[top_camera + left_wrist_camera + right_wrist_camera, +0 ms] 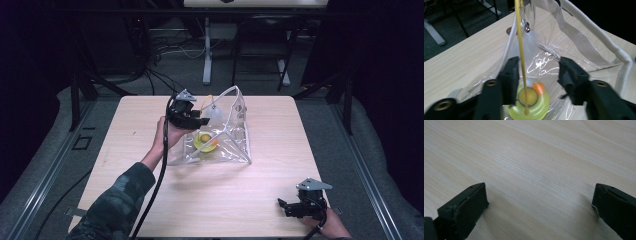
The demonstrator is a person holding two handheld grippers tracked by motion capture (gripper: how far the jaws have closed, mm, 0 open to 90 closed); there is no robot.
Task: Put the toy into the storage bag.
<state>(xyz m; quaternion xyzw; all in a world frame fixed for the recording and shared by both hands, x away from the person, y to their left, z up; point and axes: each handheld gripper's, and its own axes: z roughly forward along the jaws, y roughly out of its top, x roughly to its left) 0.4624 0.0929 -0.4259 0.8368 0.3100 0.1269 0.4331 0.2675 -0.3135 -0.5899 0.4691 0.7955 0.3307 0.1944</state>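
Observation:
A clear plastic bag (235, 145) with white fabric trim (599, 37) stands open in the middle of the wooden table (150, 120). Inside lies a yellow-green round toy (204, 142) with an orange part (538, 87). A thin yellow stick (520, 40) carrying small metal bells (526, 27) and a white feather (215, 114) reaches down into the bag onto the toy. My left gripper (200, 120) hovers at the bag's mouth, open; the stick passes between its jaws near the left one, untouched (539, 63). My right gripper (286, 204) rests low near the table's front right corner, open over bare wood (540, 192).
The table's right edge (305, 145) and front edge lie close to the right gripper. Dark frame posts and cables stand on the floor behind the table, with a metal stand (207, 60) farther back.

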